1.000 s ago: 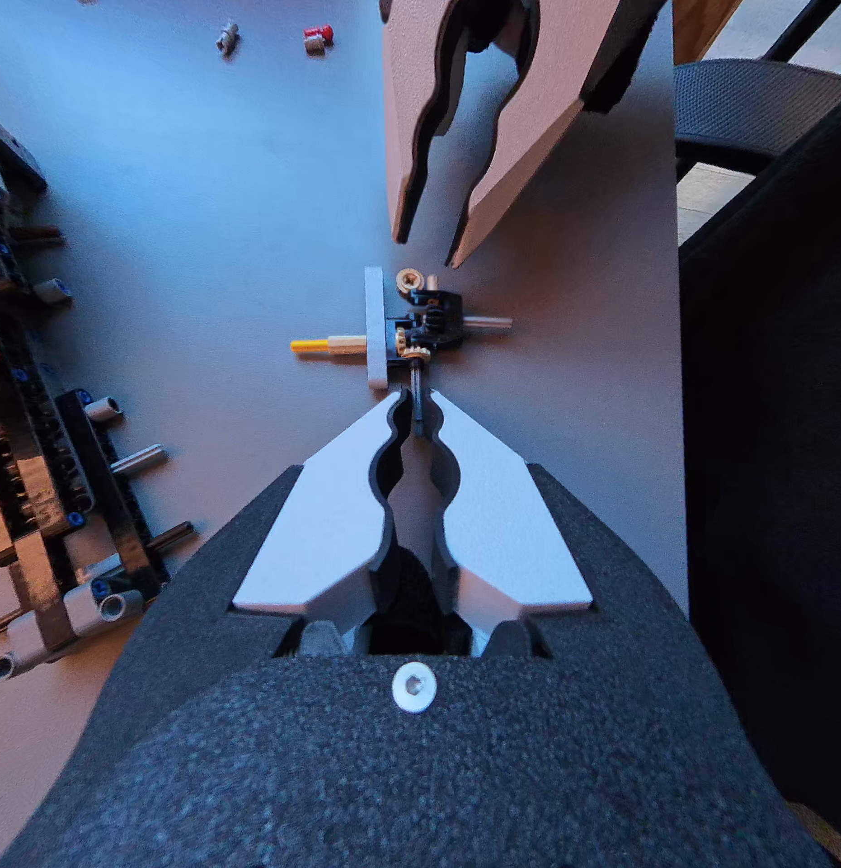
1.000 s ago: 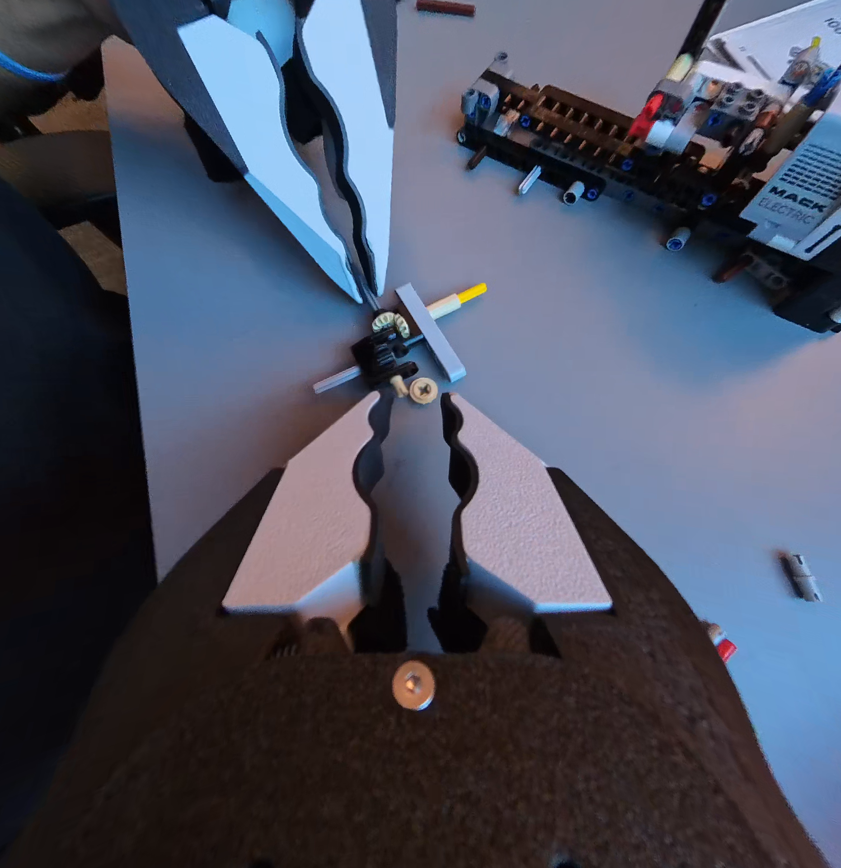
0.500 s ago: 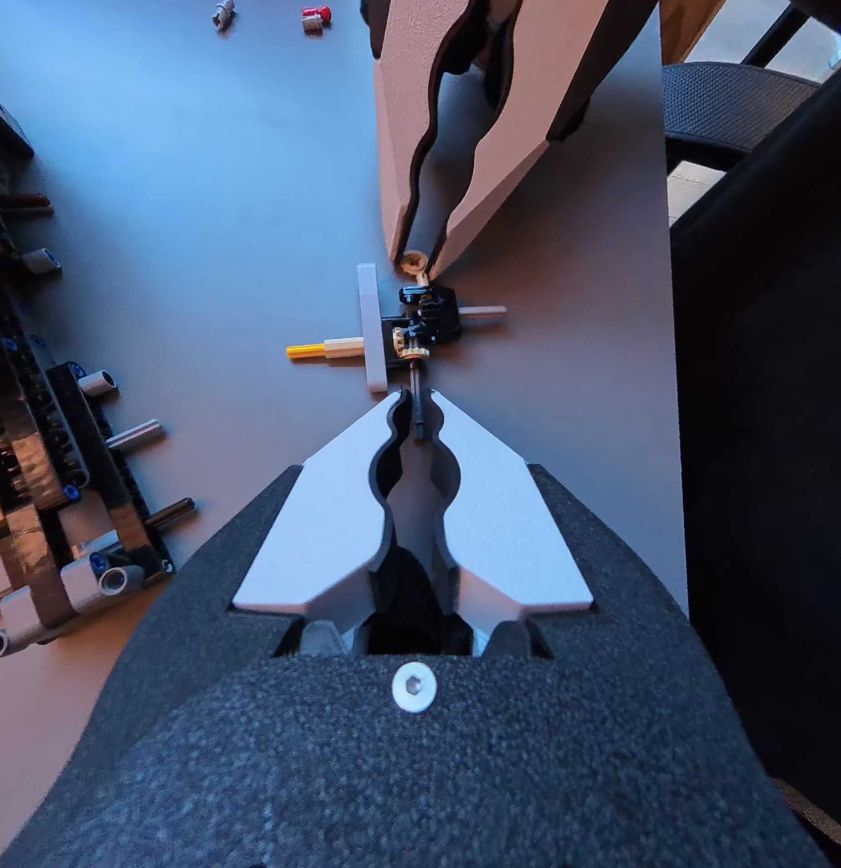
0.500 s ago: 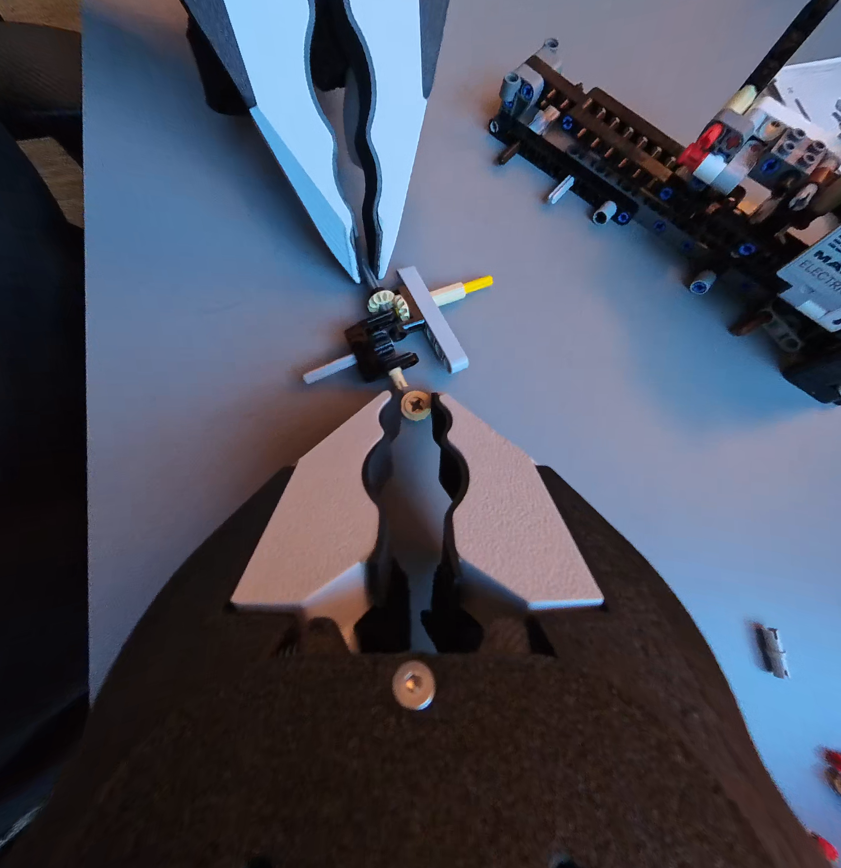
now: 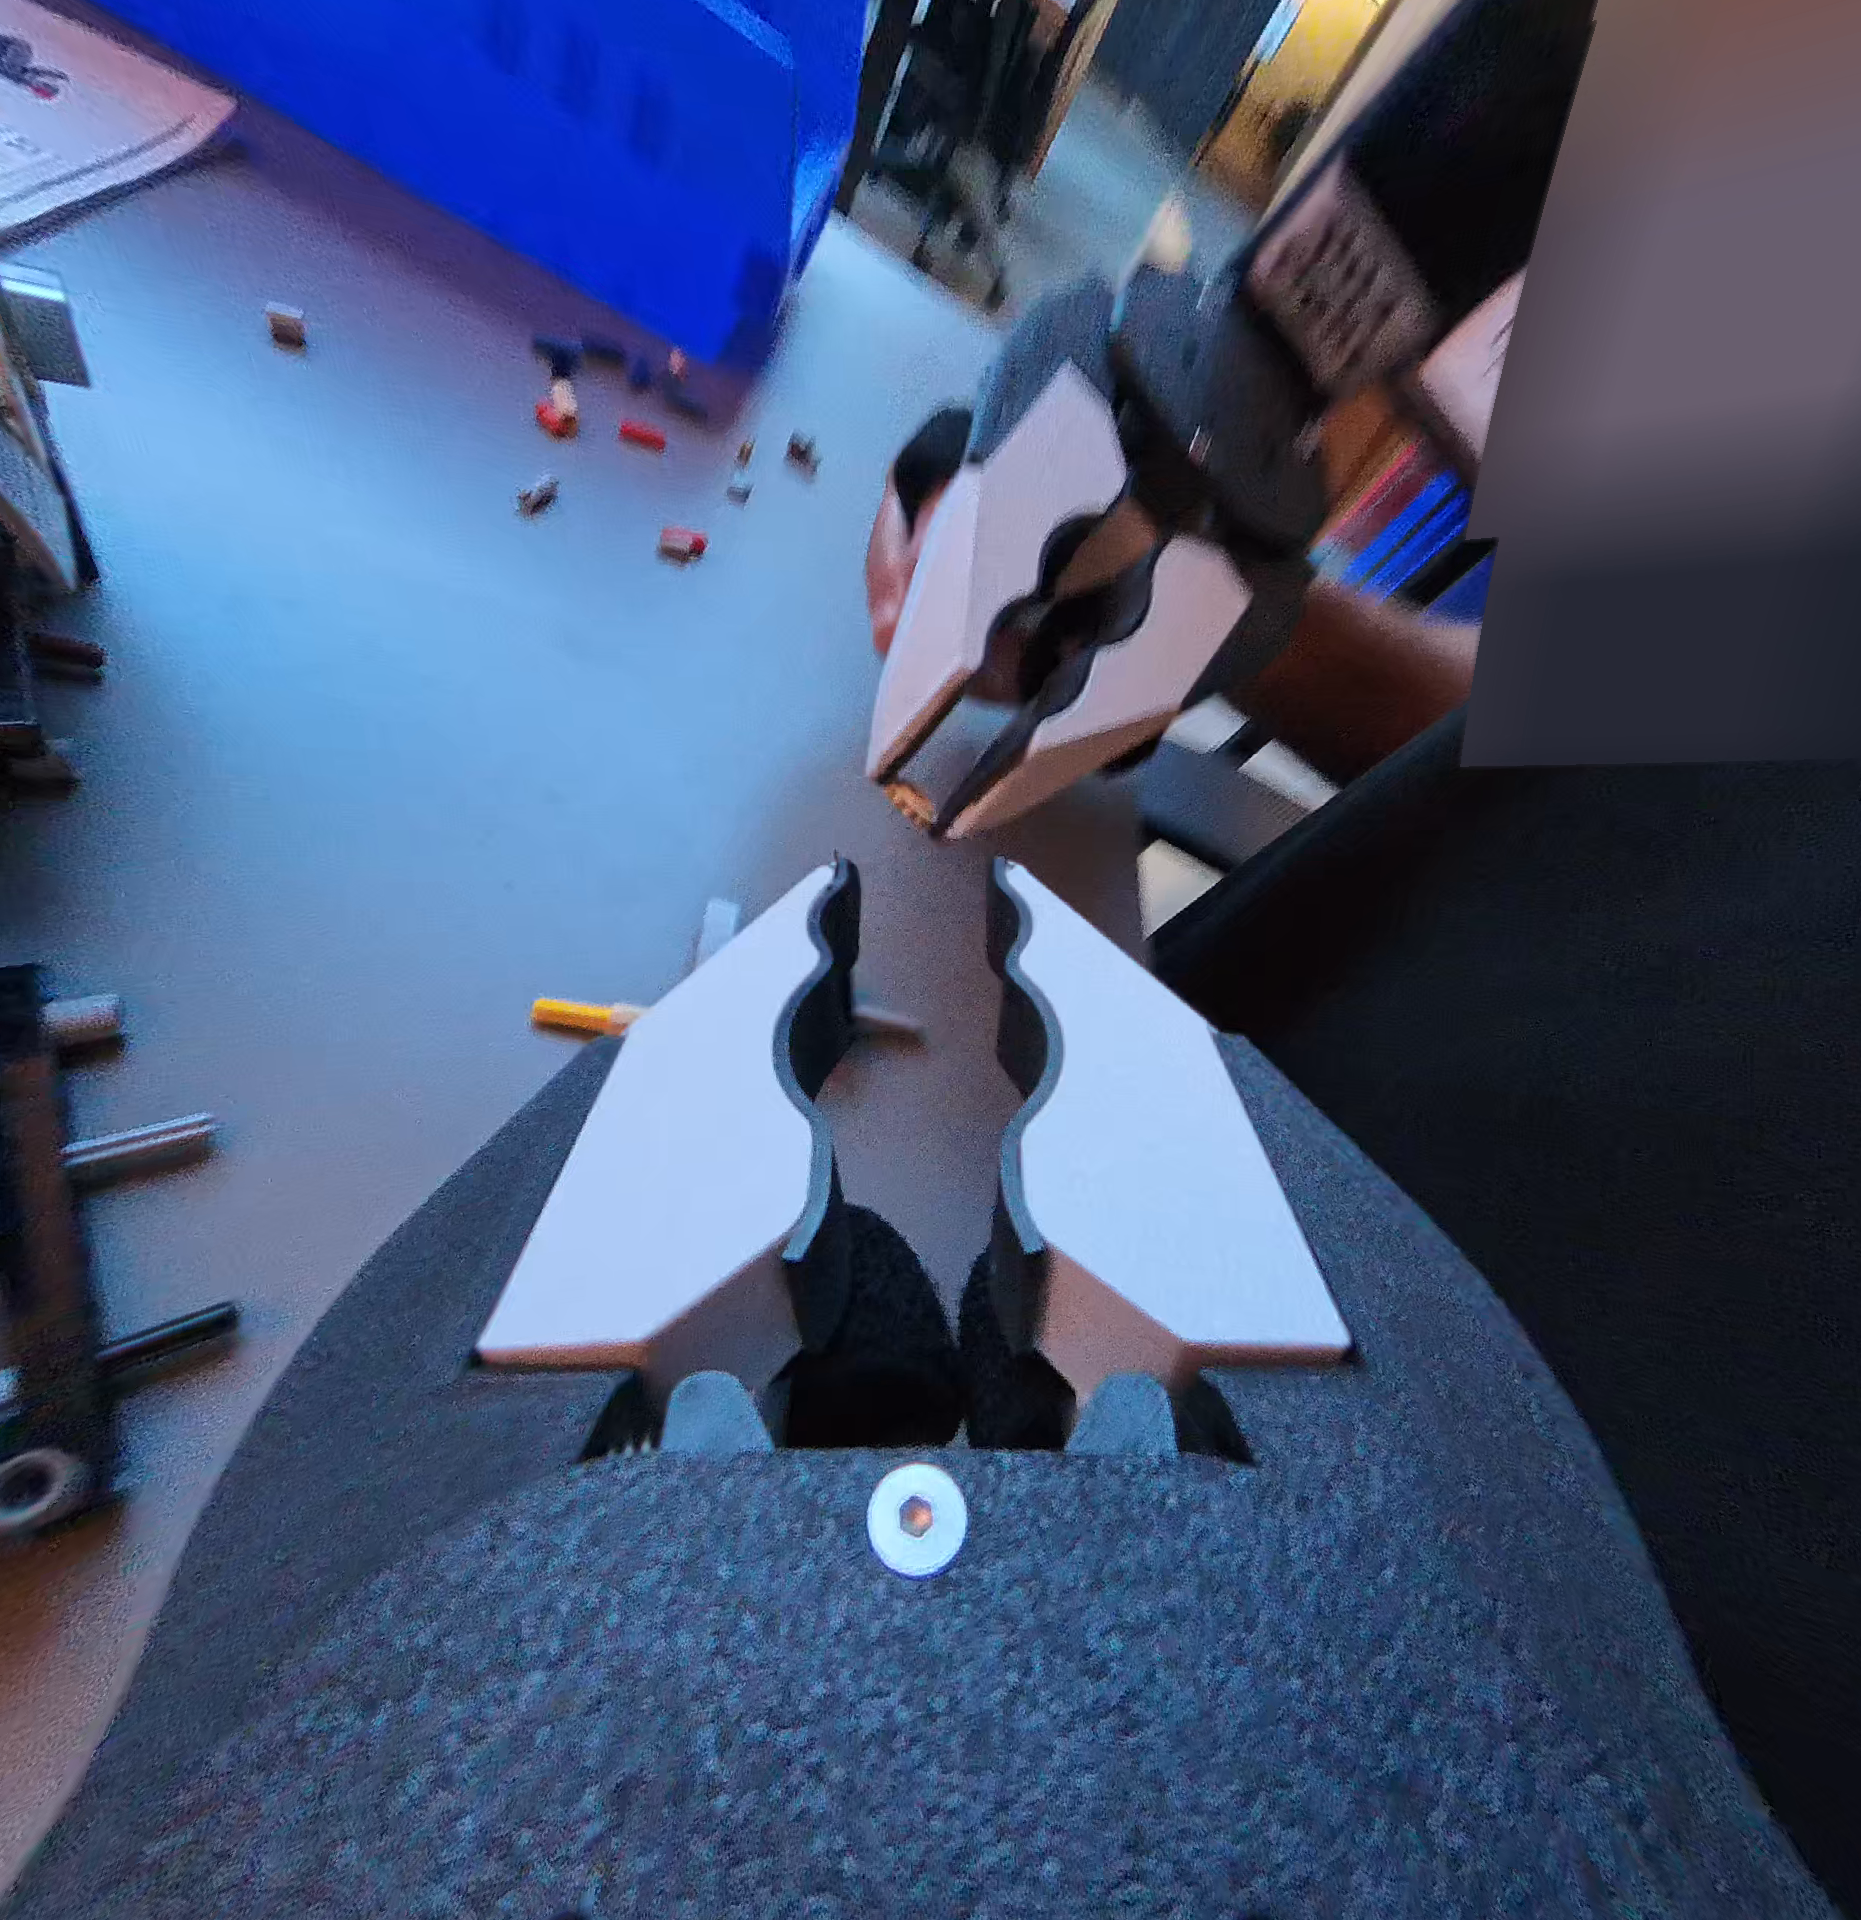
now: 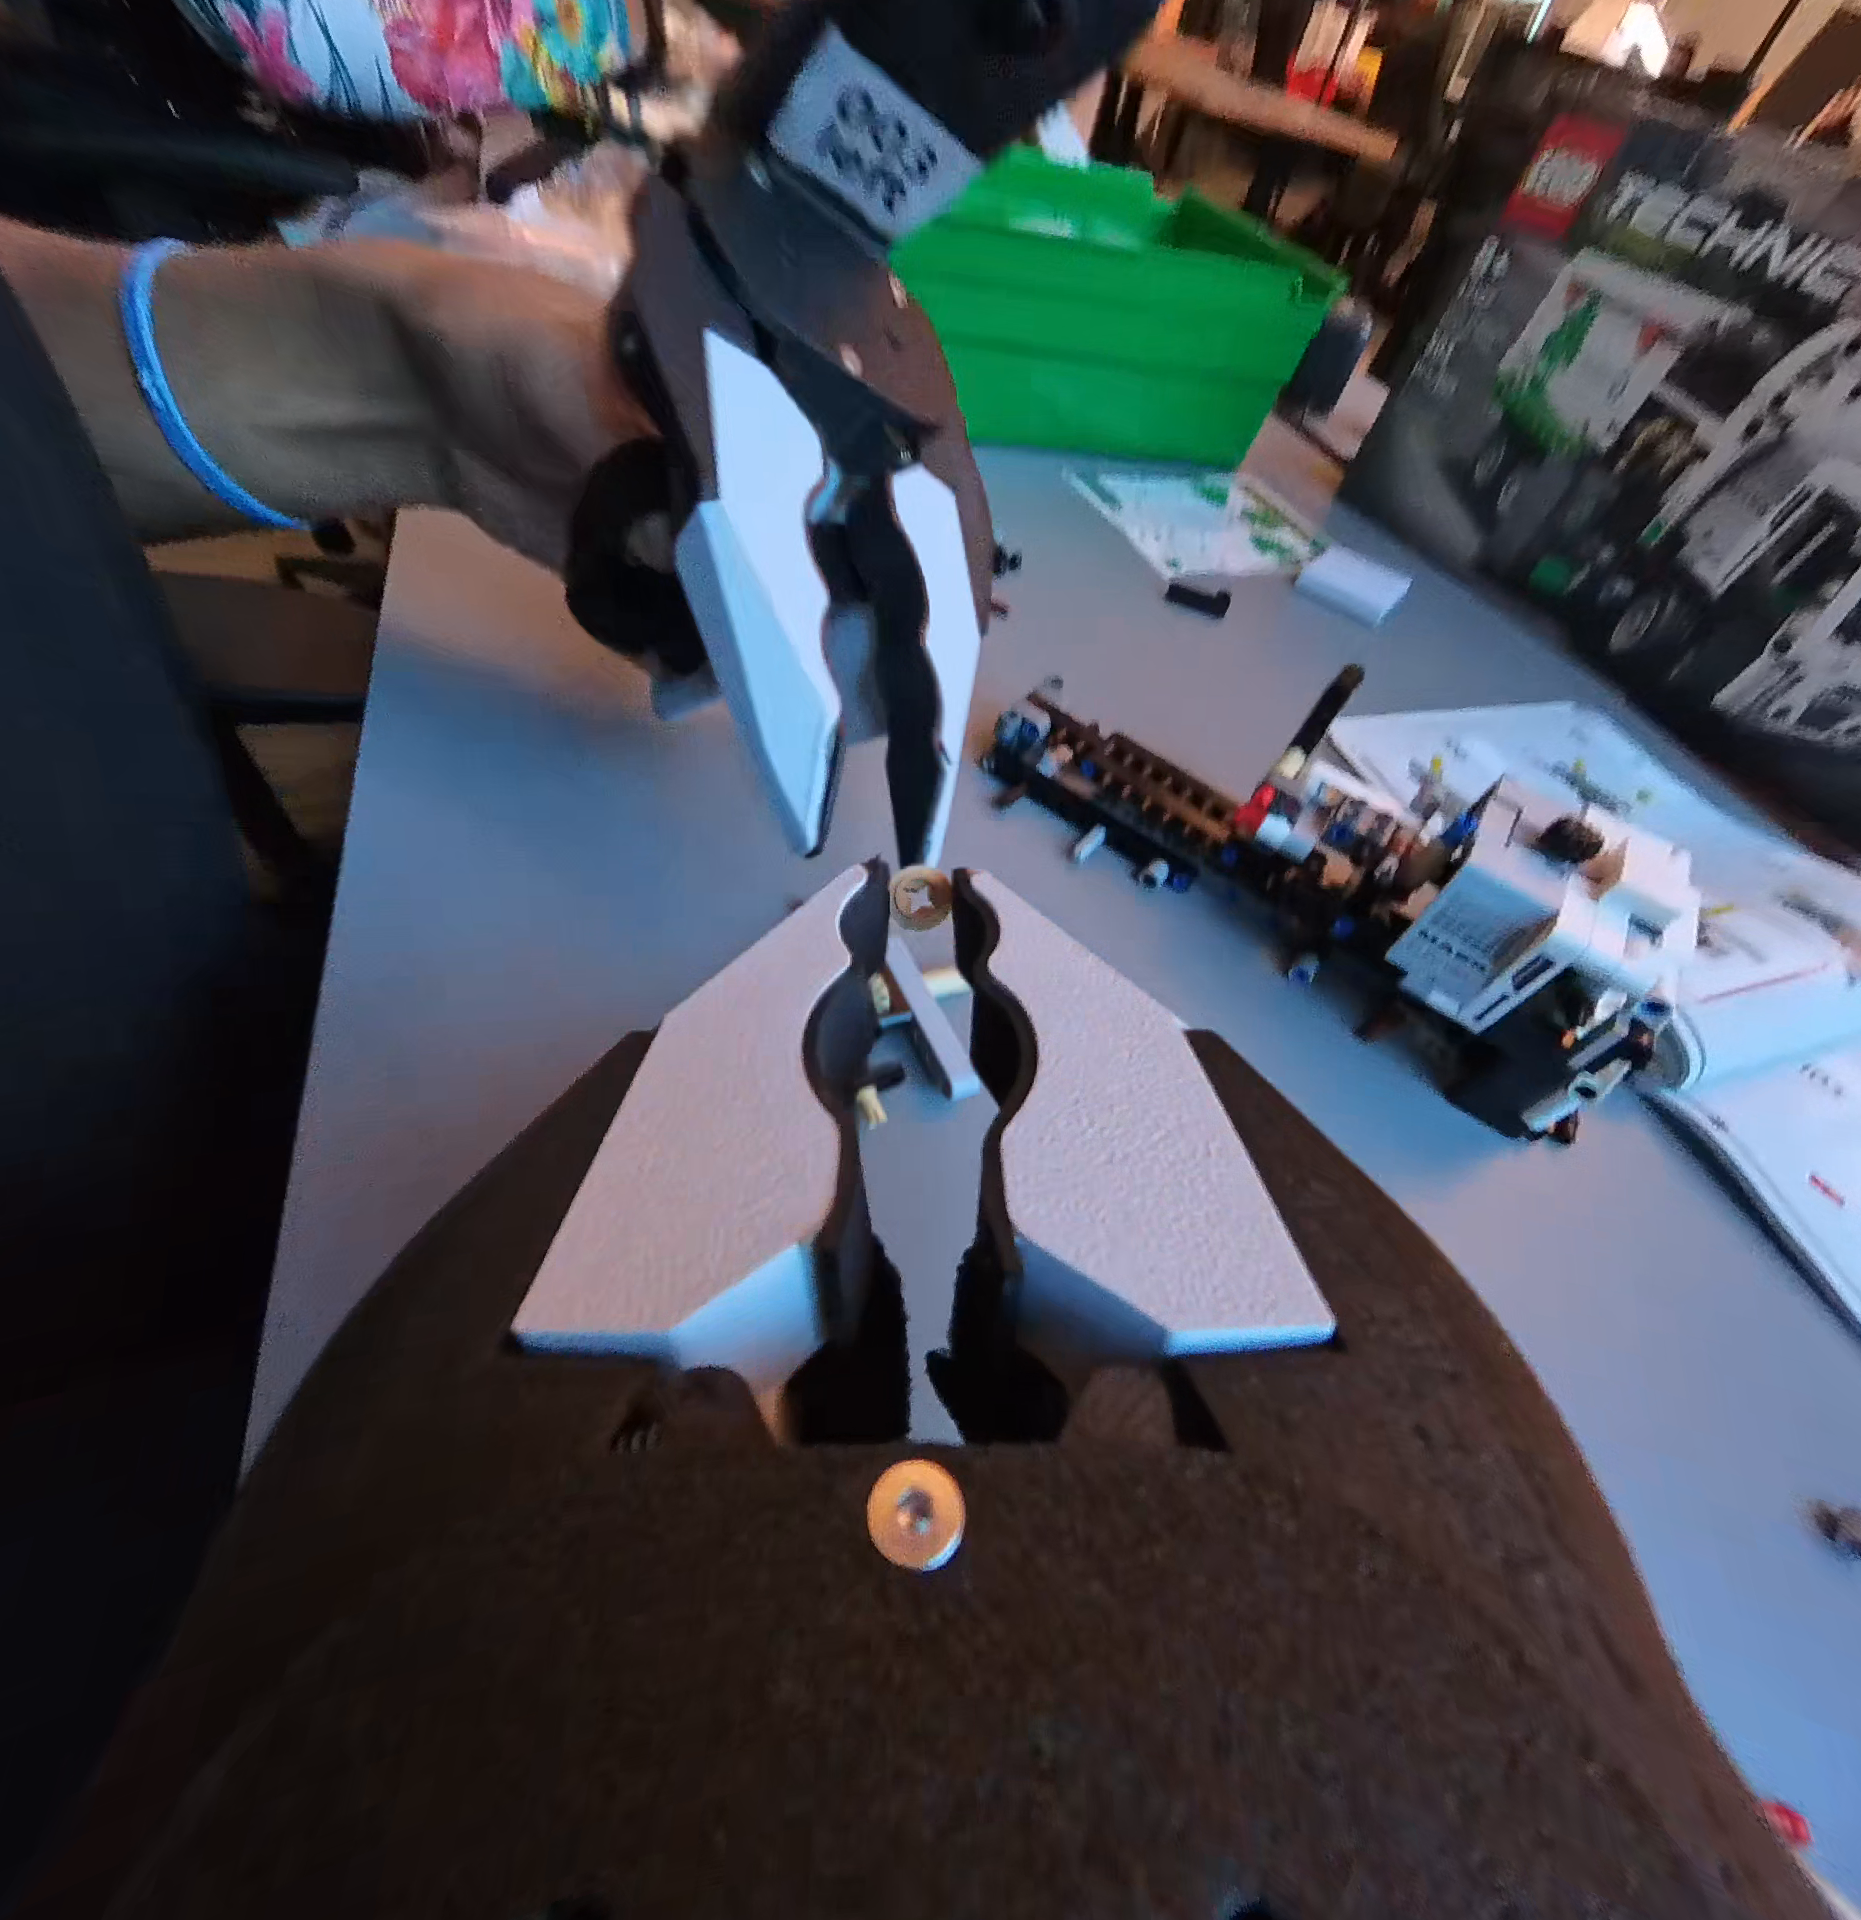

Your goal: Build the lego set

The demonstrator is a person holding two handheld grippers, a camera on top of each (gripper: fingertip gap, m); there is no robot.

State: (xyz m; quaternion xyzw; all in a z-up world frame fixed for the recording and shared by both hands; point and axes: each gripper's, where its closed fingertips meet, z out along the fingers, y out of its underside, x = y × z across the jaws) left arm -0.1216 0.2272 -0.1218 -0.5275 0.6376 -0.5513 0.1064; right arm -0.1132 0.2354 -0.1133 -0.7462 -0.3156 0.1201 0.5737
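Two grippers meet above the tabletop (image 6: 552, 831): right gripper (image 6: 921, 896) fingers clamp a tan bush (image 6: 920, 898), left gripper (image 5: 918, 873) fingers apart; printed boxes (image 6: 1684, 343) line the far edge.

free: grey table (image 6: 552, 831) between claws | blocked right: truck build (image 6: 1321, 862) | beneath: small assembly (image 6: 931, 1023)

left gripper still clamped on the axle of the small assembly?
No: in the left wrist view the left gripper has its jaws apart with nothing between them, and the small assembly lies on the table below.
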